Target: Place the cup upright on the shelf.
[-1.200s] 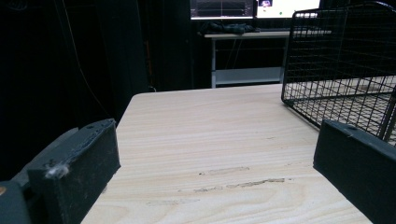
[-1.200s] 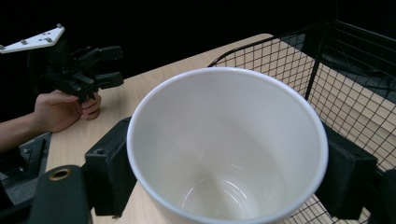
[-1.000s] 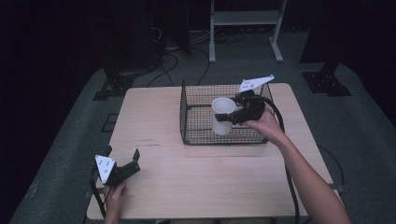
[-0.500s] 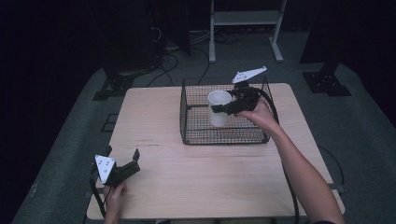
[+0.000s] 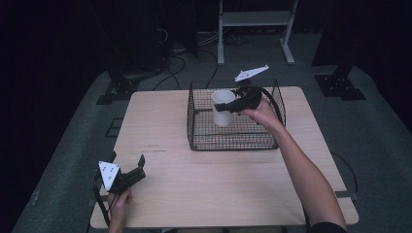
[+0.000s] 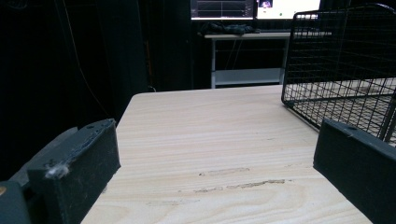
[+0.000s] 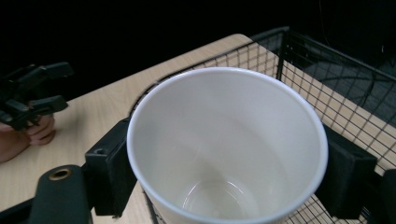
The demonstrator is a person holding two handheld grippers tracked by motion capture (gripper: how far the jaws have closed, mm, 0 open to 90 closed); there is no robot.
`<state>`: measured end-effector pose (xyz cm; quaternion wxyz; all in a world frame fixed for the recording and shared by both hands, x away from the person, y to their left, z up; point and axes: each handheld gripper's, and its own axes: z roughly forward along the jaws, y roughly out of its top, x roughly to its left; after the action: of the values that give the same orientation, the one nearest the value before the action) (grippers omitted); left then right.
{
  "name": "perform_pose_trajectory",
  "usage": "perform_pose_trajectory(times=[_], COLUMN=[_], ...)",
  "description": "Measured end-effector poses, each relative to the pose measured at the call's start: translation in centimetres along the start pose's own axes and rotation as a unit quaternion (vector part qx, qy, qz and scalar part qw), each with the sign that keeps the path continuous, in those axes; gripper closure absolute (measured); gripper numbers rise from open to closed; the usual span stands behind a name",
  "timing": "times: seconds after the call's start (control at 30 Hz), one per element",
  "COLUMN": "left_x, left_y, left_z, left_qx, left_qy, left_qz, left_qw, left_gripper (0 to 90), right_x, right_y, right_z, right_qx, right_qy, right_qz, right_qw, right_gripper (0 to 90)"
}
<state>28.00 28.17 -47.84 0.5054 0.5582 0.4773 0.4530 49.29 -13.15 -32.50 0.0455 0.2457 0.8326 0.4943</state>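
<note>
One white cup (image 5: 223, 107), one black wire basket (image 5: 204, 138) and two tongs share the wooden counter (image 5: 160, 126). The cup is plain, empty, round-rimmed and upright. The right tongs (image 5: 232, 106) clamp its sides, holding it inside the basket near the far wall. The left tongs (image 5: 127, 171) rest spread wide and empty at the counter's near left corner. Compared with half a second ago, the cup sits slightly lower in the basket.
</note>
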Motion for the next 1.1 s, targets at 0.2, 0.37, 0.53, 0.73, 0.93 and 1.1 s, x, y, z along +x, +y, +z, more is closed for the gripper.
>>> perform_pose_trajectory(times=[0.2, 0.37, 0.53, 0.73, 0.93, 1.1], left_x=[0.0, 0.1, 0.1, 0.1, 0.1, 0.1], left_y=[0.0, 0.0, 0.0, 0.0, 0.0, 0.0], left_z=[0.0, 0.0, 0.0, 0.0, 0.0, 0.0], left_qx=[-0.001, 0.000, 0.000, 0.000, 0.000, 0.000], left_qy=[0.000, -0.001, -0.001, -0.001, -0.001, -0.002], left_qz=[-0.001, -0.001, -0.002, -0.001, -0.002, -0.002], left_qw=[1.0000, 1.0000, 1.0000, 1.0000, 1.0000, 1.0000], left_gripper=[0.0, 0.0, 0.0, 0.0, 0.0, 0.0], right_x=[-1.4, -2.1, -3.3, -4.2, -4.8, -5.2], right_y=[-0.2, -0.2, -0.8, -1.8, -2.4, -2.9], right_z=[1.2, 2.0, 3.0, 3.9, 4.7, 5.5], right_qx=[0.007, 0.012, 0.018, 0.032, 0.041, 0.059], right_qy=[-0.001, -0.002, -0.010, -0.011, -0.019, -0.028], right_qz=[0.016, 0.023, 0.028, 0.045, 0.057, 0.059], right_qw=[0.9998, 0.9996, 0.9994, 0.9984, 0.9974, 0.9961], right_gripper=[19.3, 19.3, 19.2, 19.1, 19.0, 19.0])
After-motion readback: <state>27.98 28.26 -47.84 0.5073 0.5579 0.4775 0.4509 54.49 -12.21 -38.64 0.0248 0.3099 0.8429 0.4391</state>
